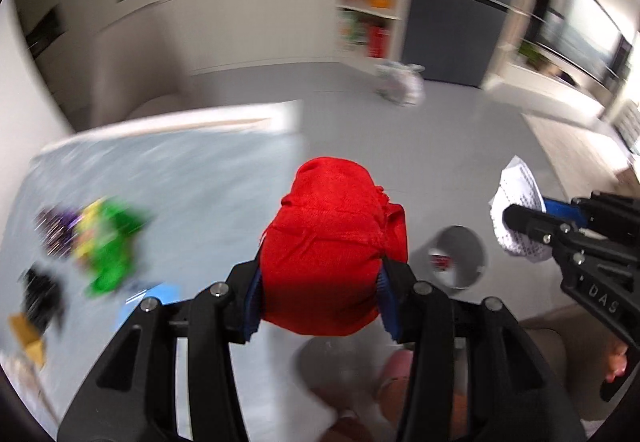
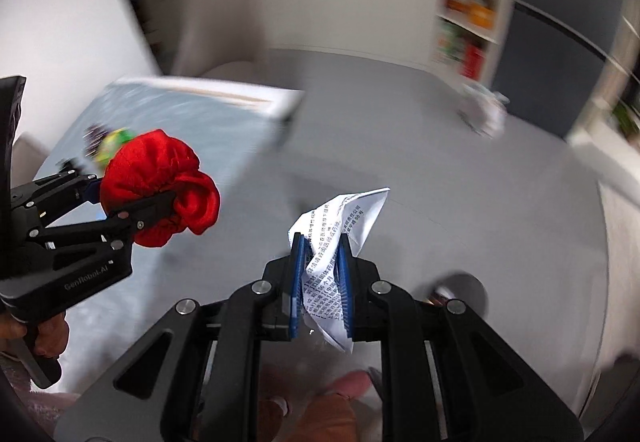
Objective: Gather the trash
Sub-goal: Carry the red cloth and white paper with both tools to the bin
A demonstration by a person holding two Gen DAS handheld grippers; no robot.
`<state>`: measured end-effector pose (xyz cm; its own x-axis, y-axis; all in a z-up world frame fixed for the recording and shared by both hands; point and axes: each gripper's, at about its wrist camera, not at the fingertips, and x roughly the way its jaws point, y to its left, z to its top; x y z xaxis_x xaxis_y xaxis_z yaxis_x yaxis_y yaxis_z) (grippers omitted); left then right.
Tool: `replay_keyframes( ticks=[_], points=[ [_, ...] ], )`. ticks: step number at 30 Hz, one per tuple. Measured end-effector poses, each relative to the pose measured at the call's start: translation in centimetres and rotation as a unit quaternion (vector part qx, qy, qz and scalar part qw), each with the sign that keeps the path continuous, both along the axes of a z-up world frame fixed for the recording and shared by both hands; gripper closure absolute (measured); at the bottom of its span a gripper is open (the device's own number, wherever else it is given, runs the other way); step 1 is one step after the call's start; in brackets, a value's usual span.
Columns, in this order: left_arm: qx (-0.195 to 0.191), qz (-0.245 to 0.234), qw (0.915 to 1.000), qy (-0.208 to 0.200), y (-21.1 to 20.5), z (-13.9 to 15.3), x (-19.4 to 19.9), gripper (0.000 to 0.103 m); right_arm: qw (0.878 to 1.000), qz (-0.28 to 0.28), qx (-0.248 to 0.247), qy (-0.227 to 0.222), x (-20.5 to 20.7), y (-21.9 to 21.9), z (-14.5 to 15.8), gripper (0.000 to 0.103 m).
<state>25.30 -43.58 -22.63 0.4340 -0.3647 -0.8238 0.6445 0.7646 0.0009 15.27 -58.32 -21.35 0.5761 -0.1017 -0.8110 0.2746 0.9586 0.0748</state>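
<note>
Two hand-held grippers hung over a wide grey floor [image 1: 224,210], which filled most of both wrist views and was smeared by blur. On its far side ran a long pale counter front [image 1: 240,22] with a narrow open shelf unit [image 1: 370,14] of blurred orange and red goods at its end. A pale, flat rectangular surface [image 2: 180,114] lay at the left of the floor, with a blurred heap of green, yellow and purple scraps [image 1: 100,238] lying on it. A crumpled whitish bag or bundle [image 1: 400,82] sat on the floor near the foot of the shelf unit, well apart from both grippers.

The left gripper [image 1: 320,282] was clamped on a bunched red cloth bundle [image 1: 336,242], its blue-lined pads pressing either side of the bulging fabric, which was carried in the air. From the right wrist view the same bundle [image 2: 160,186] puffed out on both sides of the black fingers, and a hand [image 2: 48,334] gripped the handle below.

A small round grey bin [image 1: 460,258] stood on the floor below and between the two grippers, something red and white inside it.

The right gripper [image 2: 322,270] was pinched nearly closed on a crumpled white sheet of printed paper [image 2: 344,218], which stuck out above and below the blue pads, also held clear of the floor
</note>
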Motion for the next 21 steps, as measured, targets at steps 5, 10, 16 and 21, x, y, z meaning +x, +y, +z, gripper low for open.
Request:
replay_keyframes(
  ticks=[5, 10, 16, 21],
  points=[
    [0.004, -0.097, 0.995, 0.026, -11.7, -3.1, -2.1, 0.056, 0.994, -0.107, 0.01, 0.025, -5.6, -9.7, -2.9, 0.088],
    [0.025, -0.17, 0.9834, 0.058, -21.6, -9.7, -3.7, 0.056, 0.979, -0.198, 0.031, 0.044, -8.6, -17.9, -9.2, 0.088],
    [0.066, -0.232, 0.966, 0.092, -30.7, -21.6, -3.4, 0.056, 0.961, -0.263, 0.067, 0.058, -9.6, -25.7, -20.2, 0.088],
    [0.08, -0.268, 0.9544, 0.106, -35.7, -31.6, -2.4, 0.056, 0.95, -0.288, 0.101, 0.072, -8.6, -29.3, -30.3, 0.087]
  ],
)
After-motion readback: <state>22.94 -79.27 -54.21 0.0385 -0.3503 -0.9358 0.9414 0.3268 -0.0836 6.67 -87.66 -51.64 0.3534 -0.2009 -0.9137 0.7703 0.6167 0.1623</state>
